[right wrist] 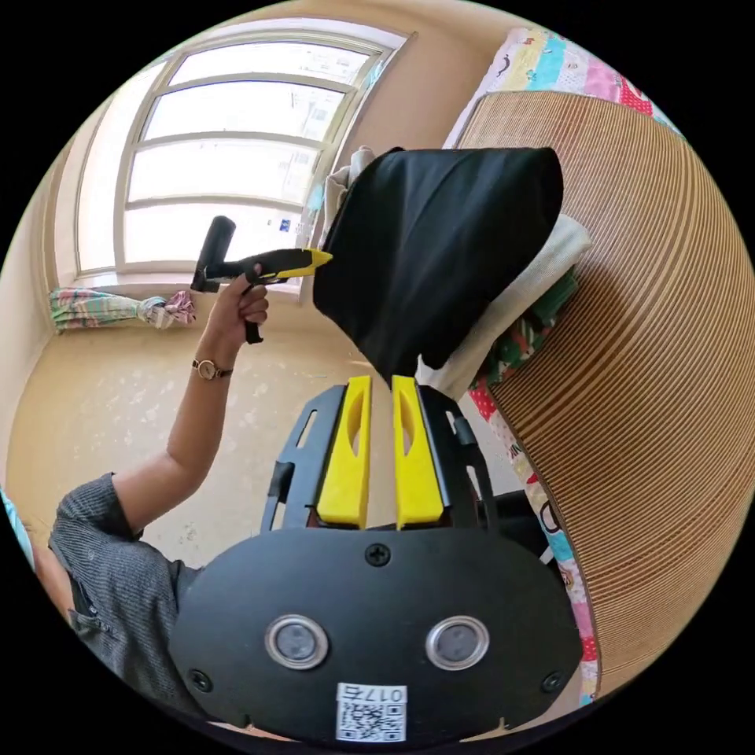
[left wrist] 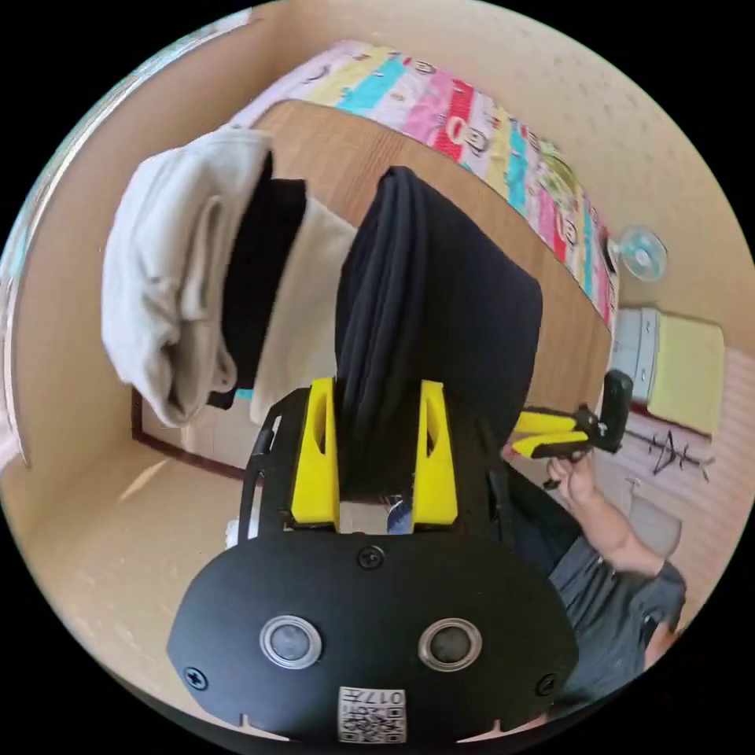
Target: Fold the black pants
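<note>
The black pants (left wrist: 456, 314) hang folded in a thick bundle, held up in front of a woven mat. In the left gripper view my left gripper (left wrist: 376, 389) is shut on the bundle's layered edge, its yellow jaws spread wide by the cloth. From the right, my right gripper (left wrist: 515, 436) comes in, held by a hand, its tips at the pants' side edge. In the right gripper view the pants (right wrist: 440, 244) taper to a lower corner, which sits between the nearly closed jaws of my right gripper (right wrist: 381, 381). The left gripper (right wrist: 322, 255) grips the opposite edge.
A heap of cream and white garments (left wrist: 173, 267) with a dark piece in it lies beside the pants on the woven mat (right wrist: 668, 354). Beyond are a colourful quilt (left wrist: 472, 118), a small fan (left wrist: 641, 252), a window (right wrist: 228, 149) and tan floor (right wrist: 102, 409).
</note>
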